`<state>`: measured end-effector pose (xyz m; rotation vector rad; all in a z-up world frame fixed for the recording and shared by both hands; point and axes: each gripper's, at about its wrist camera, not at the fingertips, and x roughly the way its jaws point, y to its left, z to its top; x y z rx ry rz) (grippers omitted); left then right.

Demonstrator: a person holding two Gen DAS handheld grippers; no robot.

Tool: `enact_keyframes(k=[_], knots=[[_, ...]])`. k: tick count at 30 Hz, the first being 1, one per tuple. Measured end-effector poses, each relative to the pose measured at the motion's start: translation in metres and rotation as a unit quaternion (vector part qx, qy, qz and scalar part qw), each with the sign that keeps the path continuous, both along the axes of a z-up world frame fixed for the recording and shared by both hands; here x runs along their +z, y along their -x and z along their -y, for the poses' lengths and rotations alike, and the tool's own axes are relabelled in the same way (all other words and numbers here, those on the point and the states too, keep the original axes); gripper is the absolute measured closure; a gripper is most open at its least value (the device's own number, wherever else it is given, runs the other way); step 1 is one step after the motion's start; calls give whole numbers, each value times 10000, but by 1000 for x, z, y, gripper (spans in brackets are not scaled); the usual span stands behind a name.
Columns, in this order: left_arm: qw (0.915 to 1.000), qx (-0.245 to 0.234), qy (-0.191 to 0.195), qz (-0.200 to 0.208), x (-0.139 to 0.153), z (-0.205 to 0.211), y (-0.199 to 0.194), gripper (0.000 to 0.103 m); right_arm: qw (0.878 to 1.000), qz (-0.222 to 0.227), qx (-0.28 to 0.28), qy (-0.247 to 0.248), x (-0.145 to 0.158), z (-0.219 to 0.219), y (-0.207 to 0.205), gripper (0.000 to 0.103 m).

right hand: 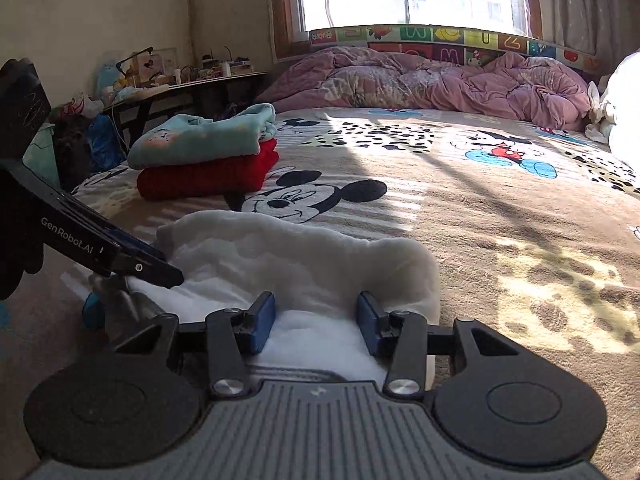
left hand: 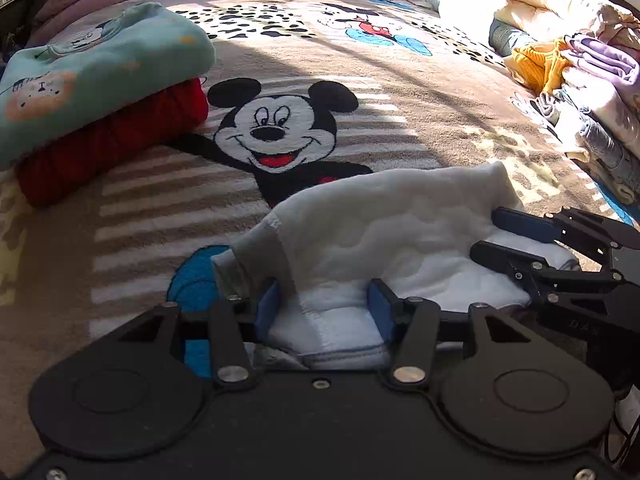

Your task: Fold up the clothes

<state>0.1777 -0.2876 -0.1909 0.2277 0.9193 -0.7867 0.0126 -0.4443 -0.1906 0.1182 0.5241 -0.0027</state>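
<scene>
White fleecy garment [left hand: 384, 232] bunched on a Mickey Mouse blanket [left hand: 280, 128] spread over a bed, close in front of both grippers, far edge raised in a soft ridge, near part doubled over in layers. Left gripper [left hand: 324, 312] set over the near hem, jaws spread with cloth bulging between the blue pads, not pinched. Right gripper [right hand: 316, 320] likewise at the other end of the same garment, jaws spread, white cloth lying between the pads without being squeezed. Off to the left side of the bed, a mint-green printed top [right hand: 204, 140] folded and stacked squarely on a folded red knit [right hand: 208, 178]: two pieces lying as the task wants. On the right side, a loose heap of clothes [left hand: 576, 92] in yellow, lilac and denim, crumpled and seemingly waiting for folding. Judged midway overall, the white piece partly doubled but not yet a tidy packet. Garment type unclear: a grey cuff-like end shows at the left, the rest buried in its own folds. Underside hidden by gripper bodies; heap cut off at the frame edge and washed out by sunlight.
</scene>
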Motion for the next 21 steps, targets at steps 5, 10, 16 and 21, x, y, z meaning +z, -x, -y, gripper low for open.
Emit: enact_keyframes(k=[5,10,16,21], knots=[[9969,399,645,-222,19,-27,-8,52,9955,6,-599,-728,11,27,23,55],[9740,1493,1321,-1079,18,-71,-29,42,9718,42,-1395,-1900,11,66,48,43],[9582,1750,1299,-1855,0,-76,-34,34,9417,-148,-1454,-3032,-7,85,35,35],[9531,1820,1174,-2112,-13,-66,-34,22,9220,-528,-1378,-3579,-30,90,18,34]])
